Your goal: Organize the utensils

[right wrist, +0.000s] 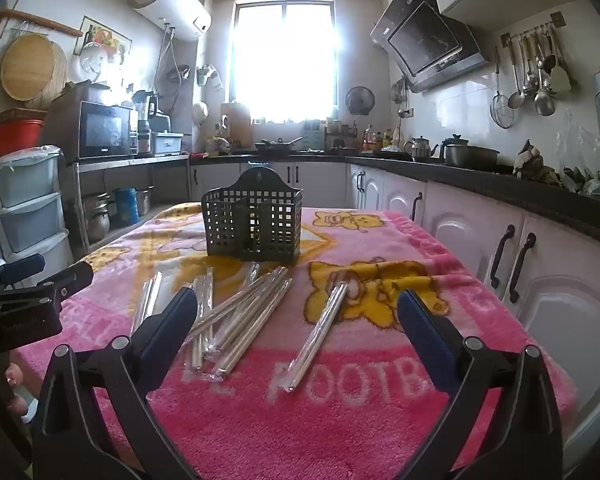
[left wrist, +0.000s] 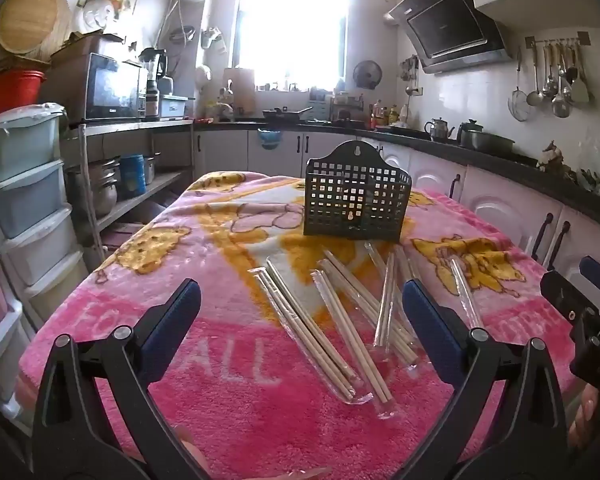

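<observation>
Blanket (right wrist: pixel 340 420) text read "FOOTB", cut off by a finger; left view showed "ALL". Wrapped chopsticks (right wrist: pixel 244 320) lay scattered on it, just before the black utensil basket (right wrist: pixel 254 226). Left gripper (left wrist: pixel 300 312) and right gripper (right wrist: pixel 298 320) were both spread, empty.

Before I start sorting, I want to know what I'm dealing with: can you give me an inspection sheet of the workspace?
Surface: pink cartoon blanket covers the table.
Job's things: black perforated holder upright at the far end; wrapped chopsticks scattered in front of it, one pair apart to the right.
Clutter: nothing seen on the blanket.
Grippers: left gripper and right gripper both open, holding nothing.
Cables: nothing seen.
Surroundings: kitchen counter, hanging ladles, microwave.
</observation>
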A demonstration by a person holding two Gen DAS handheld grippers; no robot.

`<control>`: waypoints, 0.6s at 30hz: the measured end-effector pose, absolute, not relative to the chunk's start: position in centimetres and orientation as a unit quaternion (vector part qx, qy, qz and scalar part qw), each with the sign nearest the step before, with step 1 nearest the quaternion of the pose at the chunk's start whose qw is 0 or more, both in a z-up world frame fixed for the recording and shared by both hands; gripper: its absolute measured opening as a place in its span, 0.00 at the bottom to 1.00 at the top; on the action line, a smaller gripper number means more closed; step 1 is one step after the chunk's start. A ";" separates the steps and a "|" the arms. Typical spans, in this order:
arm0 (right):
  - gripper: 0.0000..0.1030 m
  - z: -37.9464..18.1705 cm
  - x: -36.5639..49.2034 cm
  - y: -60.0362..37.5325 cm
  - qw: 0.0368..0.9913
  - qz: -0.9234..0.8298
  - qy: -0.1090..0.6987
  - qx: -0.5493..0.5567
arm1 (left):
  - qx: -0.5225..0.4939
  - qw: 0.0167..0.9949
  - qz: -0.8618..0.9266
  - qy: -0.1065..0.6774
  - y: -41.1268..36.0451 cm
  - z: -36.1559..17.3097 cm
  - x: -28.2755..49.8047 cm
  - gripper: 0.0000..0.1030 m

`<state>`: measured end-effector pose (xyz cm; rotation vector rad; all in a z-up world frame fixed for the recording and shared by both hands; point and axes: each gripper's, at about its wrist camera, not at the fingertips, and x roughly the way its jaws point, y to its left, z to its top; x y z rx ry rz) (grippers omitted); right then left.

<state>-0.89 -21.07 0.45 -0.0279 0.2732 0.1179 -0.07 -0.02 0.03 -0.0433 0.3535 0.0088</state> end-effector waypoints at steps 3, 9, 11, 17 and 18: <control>0.94 0.4 -0.9 -21.1 0.989 0.059 0.133 -0.009 | -0.022 0.984 0.005 0.177 0.0 0.0 0.0 0.90; 0.94 0.4 -0.7 -20.8 0.989 0.059 0.136 -0.009 | -0.022 0.984 0.004 0.176 0.0 0.0 0.0 0.90; 0.94 0.5 -0.8 -20.9 0.989 0.059 0.135 -0.010 | -0.022 0.984 0.005 0.176 0.0 0.0 -0.1 0.90; 0.94 0.4 -0.6 -20.8 0.989 0.059 0.138 -0.009 | -0.022 0.984 0.005 0.175 0.0 0.0 -0.1 0.90; 0.94 0.3 -0.6 -20.8 0.989 0.059 0.138 -0.010 | -0.022 0.984 0.005 0.175 0.0 0.0 -0.1 0.90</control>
